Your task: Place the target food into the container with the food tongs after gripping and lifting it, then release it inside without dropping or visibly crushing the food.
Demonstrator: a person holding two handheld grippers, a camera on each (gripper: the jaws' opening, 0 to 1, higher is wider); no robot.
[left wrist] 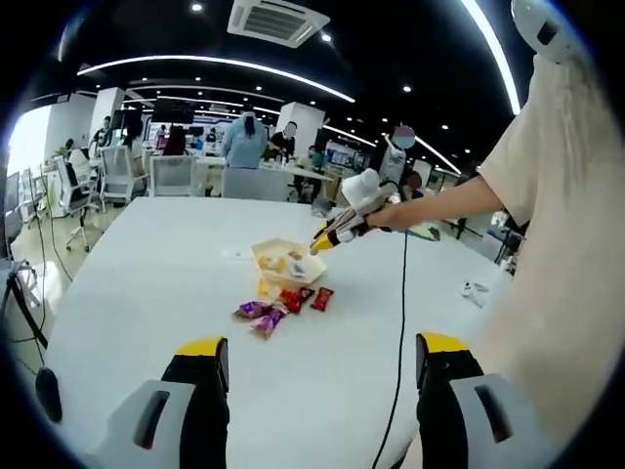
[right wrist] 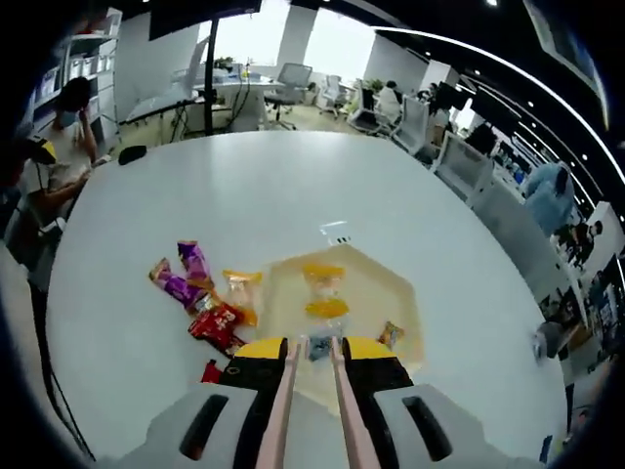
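Food tongs [right wrist: 311,386] are clamped in the right gripper [right wrist: 311,363] over the tray [right wrist: 410,298]; left gripper [left wrist: 322,376] jaws are spread. Wrapped snacks [right wrist: 217,322] seem light, crinkly, best pinched mid-packet.

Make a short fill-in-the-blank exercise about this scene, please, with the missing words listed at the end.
1. The cream-coloured container stands on a large ____ table.
2. The right gripper holds pink food tongs, whose tips reach over the ____.
3. The purple snack packets lie ____ the container, on the table.
4. The jaws of the left gripper stand wide ____.

Missing words: white; container; outside; open
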